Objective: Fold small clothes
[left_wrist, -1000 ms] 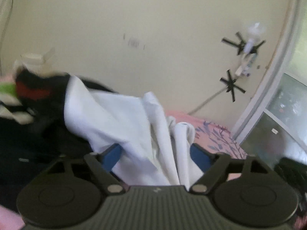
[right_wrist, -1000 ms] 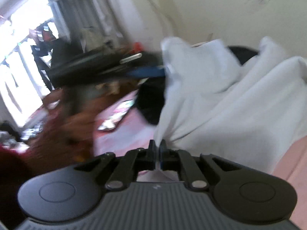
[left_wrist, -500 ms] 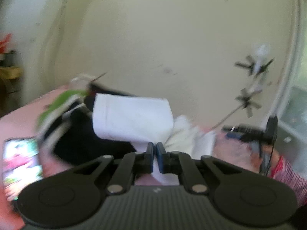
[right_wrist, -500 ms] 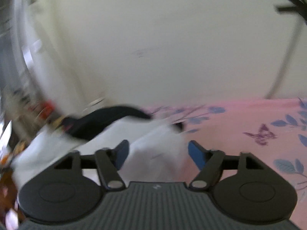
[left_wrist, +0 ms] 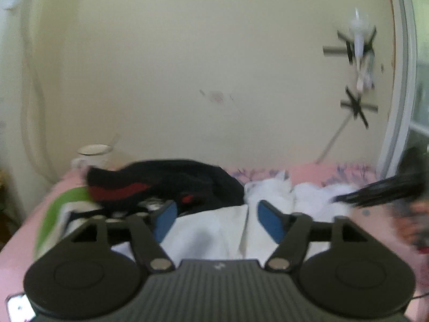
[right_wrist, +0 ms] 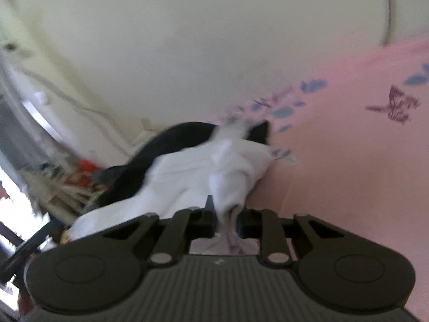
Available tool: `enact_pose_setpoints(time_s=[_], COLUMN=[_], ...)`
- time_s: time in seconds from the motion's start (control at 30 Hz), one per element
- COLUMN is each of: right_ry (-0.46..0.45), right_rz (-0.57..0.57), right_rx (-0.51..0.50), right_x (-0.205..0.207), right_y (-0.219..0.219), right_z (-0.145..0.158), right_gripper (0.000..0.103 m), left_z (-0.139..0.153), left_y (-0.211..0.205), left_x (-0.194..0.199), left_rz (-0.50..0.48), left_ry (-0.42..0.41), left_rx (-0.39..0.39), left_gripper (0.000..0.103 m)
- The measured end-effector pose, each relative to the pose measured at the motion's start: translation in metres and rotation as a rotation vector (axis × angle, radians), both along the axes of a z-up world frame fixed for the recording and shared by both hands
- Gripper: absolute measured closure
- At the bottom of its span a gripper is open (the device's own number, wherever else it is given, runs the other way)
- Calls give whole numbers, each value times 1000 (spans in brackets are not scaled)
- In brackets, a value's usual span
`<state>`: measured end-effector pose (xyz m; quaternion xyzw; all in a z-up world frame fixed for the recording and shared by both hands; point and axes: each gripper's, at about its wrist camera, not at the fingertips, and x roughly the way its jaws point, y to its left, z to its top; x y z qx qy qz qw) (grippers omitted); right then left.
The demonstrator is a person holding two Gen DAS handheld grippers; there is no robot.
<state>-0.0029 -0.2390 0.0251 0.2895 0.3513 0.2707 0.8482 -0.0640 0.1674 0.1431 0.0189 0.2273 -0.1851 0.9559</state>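
Note:
A white garment (left_wrist: 214,230) lies crumpled on the pink bed sheet (left_wrist: 21,241), partly over a black garment with red marks (left_wrist: 166,182). My left gripper (left_wrist: 217,217) is open just above the white cloth, its blue pads apart and holding nothing. In the right wrist view my right gripper (right_wrist: 228,222) is shut on a bunched edge of the white garment (right_wrist: 187,177), which stretches away toward the black garment (right_wrist: 174,139). The right gripper also shows blurred at the right of the left wrist view (left_wrist: 375,190).
A green and white cloth (left_wrist: 56,212) lies at the left beside the dark pile. A white cup (left_wrist: 92,155) stands by the cream wall. A phone (left_wrist: 18,306) lies at the lower left. Pink floral sheet (right_wrist: 362,147) stretches to the right. Clutter and cables sit at the bed's far left (right_wrist: 80,177).
My left gripper, shut on the white garment half a second ago, has opened and let it drop. My right gripper, open half a second ago, has shut on the garment's edge.

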Motion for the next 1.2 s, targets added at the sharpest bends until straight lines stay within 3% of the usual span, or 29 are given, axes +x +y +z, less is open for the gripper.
enact_pose_setpoints(time_s=[0.1, 0.2, 0.23, 0.27, 0.3, 0.33, 0.37, 0.43, 0.53, 0.6, 0.77, 0.9, 0.97, 1.0, 1.07, 1.2], right_ry=[-92, -151, -171, -188, -202, -216, -218, -194, -125, -104, -101, -7, -22, -31, -44, -193], right_rz=[110, 324, 343, 340, 321, 285, 240, 114, -86, -118, -21, 124, 158, 176, 163, 59], right_rx=[30, 18, -16, -59, -94, -112, -118, -112, -160, -190, -281, -148, -174, -197, -246, -220], right_x=[-70, -141, -158, -168, -177, -182, -180, -164, -128, -106, -65, -35, -35, -38, -42, -71], right_y=[-16, -24, -26, -27, -32, -41, -50, -71, -87, -82, -37, -6, 11, 20, 31, 12], right_z=[25, 34, 35, 35, 35, 36, 35, 32, 18, 6, -10, -20, -21, -20, -12, 38], right_gripper=[88, 77, 69, 55, 49, 49, 49, 48, 47, 47, 47, 46, 44, 47, 97, 100], left_z=[-17, -35, -39, -42, -45, -46, -47, -45, -36, -29, -4, 18, 29, 35, 47, 76], left_y=[-14, -13, -12, -12, -10, -11, -11, -10, -3, 5, 16, 18, 21, 22, 28, 28], left_x=[30, 38, 37, 34, 31, 26, 24, 19, 10, 6, -10, -25, -32, -38, -48, -63], left_rz=[-24, -69, -84, -101, -113, -112, -112, -102, -77, -65, -33, -7, 7, 13, 24, 26], left_ry=[38, 89, 95, 96, 92, 90, 92, 103, 97, 80, 17, -37, -67, -80, -110, -166], left_rx=[64, 70, 75, 86, 101, 113, 128, 137, 98, 71, 50, 47, 34, 22, -6, -43], left_gripper=[28, 34, 40, 44, 47, 58, 71, 88, 92, 92, 93, 93, 93, 93, 95, 95])
